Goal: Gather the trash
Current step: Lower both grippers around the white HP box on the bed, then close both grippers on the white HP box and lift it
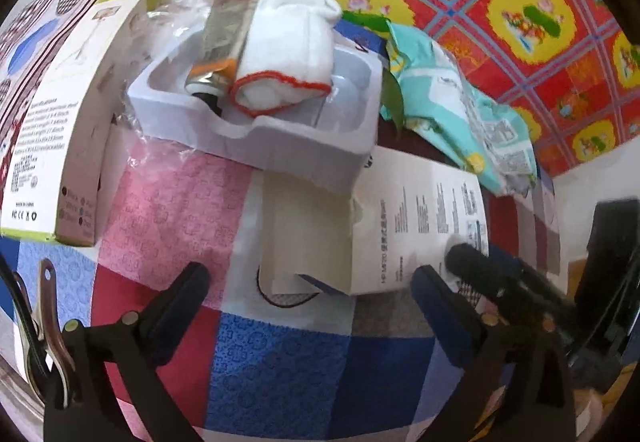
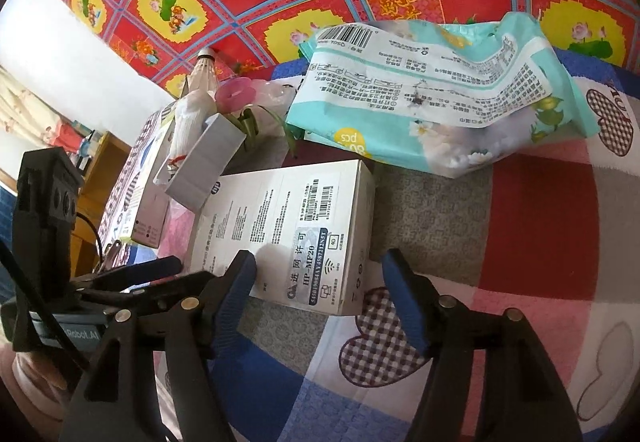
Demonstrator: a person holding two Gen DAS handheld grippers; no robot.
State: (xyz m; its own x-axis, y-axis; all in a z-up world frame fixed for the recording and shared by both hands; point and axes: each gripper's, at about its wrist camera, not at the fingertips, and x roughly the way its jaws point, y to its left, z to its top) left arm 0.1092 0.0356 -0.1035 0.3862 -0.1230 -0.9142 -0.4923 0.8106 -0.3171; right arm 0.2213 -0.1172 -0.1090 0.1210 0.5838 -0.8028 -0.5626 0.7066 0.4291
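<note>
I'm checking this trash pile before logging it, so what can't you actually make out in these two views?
- White HP box, left wrist view: far end under the moulded tray.
- Tray contents: hidden by the rolled white cloth and tube.
- Teal wipes pack: small print unreadable.
- Left carton: cut off by the left wrist view's edge.

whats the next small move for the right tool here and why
Probably ease the right tool forward and close it on the near end of the white box. Its jaws stand open with that end just between the tips, nothing gripped. The left tool is open too, at the box's other side, so neither holds it yet.
</note>
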